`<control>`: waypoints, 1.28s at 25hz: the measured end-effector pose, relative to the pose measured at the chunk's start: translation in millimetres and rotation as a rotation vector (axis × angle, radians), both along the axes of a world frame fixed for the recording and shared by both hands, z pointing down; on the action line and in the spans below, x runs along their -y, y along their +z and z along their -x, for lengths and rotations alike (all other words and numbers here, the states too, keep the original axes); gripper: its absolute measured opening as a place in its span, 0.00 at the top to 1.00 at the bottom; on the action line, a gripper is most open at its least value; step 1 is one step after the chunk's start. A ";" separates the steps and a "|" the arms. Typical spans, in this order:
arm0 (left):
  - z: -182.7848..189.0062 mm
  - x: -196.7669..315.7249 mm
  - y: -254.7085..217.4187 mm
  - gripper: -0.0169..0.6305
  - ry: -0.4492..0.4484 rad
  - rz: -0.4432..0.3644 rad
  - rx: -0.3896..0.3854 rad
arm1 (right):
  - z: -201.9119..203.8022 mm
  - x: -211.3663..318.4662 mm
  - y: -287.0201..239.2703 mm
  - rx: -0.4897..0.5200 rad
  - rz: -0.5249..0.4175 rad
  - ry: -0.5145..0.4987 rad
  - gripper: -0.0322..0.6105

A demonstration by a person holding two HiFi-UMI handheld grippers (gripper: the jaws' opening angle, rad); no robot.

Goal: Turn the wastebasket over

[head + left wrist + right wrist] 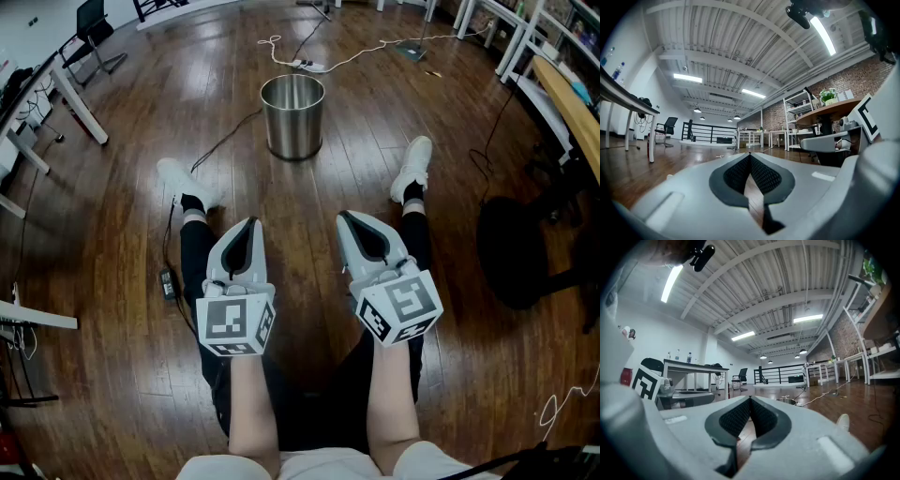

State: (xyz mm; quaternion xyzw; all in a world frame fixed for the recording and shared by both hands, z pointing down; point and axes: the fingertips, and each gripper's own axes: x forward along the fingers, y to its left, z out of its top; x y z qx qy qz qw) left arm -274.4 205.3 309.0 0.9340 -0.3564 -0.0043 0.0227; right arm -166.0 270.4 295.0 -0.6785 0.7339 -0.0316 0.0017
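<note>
Ahead on floor (pixel 112 272): steel wastebasket (pixel 292 117) upright; left gripper (pixel 251 222), right gripper (pixel 344 217) both closed, empty.

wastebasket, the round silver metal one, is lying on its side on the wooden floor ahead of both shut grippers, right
No: the round silver metal wastebasket stands upright, open mouth up, as the head view shows. It is on the wooden floor ahead of the shut left gripper and right gripper.

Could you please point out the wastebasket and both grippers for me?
wastebasket (pixel 292 129): head view, on its metal side wall.
left gripper (pixel 251 223): head view, at its closed fingertips.
right gripper (pixel 343 217): head view, at its closed fingertips.
</note>
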 end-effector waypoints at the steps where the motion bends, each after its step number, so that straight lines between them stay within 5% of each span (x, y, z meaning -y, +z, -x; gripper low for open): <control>1: -5.3 6.8 1.0 0.95 0.005 -0.001 -0.001 | -1.6 8.1 2.7 -0.004 0.005 -0.007 0.96; 11: -50.1 93.5 -8.2 0.95 0.007 -0.024 0.005 | -50.0 97.0 -4.1 -0.008 -0.012 -0.016 0.96; 23: -106.3 255.5 -42.9 0.95 -0.044 -0.076 -0.021 | -114.5 258.2 -33.7 -0.043 -0.037 -0.061 0.96; 32: -186.9 378.4 -69.8 0.95 -0.046 -0.103 -0.041 | -188.5 387.2 -60.7 -0.141 -0.015 -0.126 0.96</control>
